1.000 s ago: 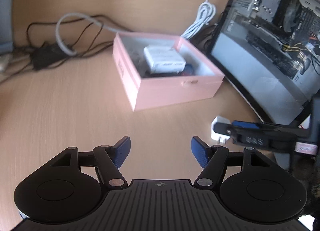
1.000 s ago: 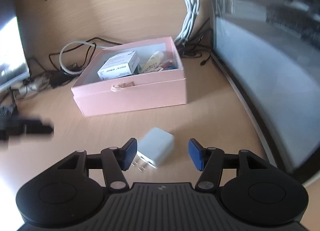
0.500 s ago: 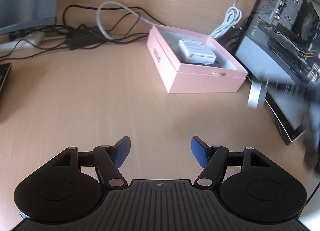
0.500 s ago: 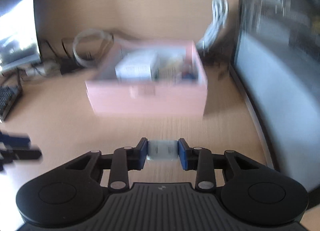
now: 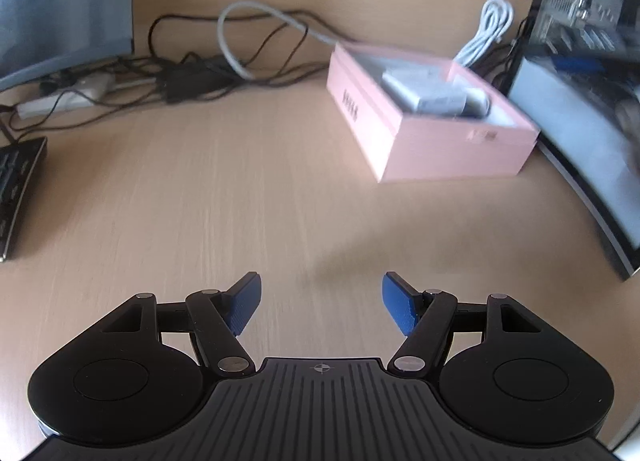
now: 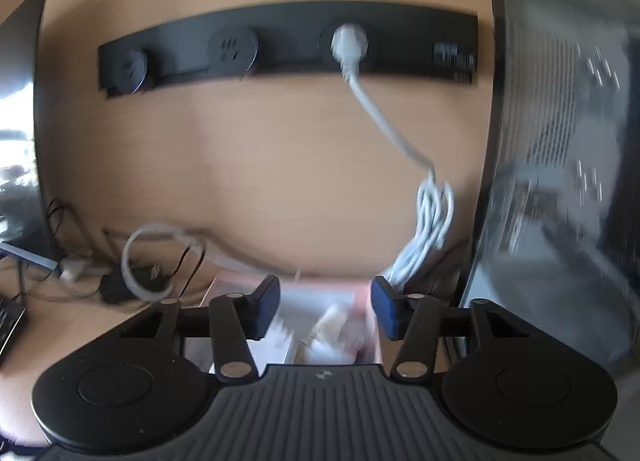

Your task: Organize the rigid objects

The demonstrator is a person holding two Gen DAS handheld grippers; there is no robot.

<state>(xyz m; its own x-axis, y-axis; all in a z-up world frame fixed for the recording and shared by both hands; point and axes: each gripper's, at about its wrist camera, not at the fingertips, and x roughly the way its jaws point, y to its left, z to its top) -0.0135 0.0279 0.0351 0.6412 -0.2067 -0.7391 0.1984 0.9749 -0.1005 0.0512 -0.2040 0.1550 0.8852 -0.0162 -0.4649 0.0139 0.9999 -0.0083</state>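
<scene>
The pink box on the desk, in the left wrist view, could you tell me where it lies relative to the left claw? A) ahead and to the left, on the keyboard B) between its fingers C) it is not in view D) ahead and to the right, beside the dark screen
D: the pink box sits ahead and right of the open left claw, next to the dark screen.

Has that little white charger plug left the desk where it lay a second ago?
Yes. It no longer lies on the desk before the pink box; the right gripper, jaws opening, is over the box.
</scene>
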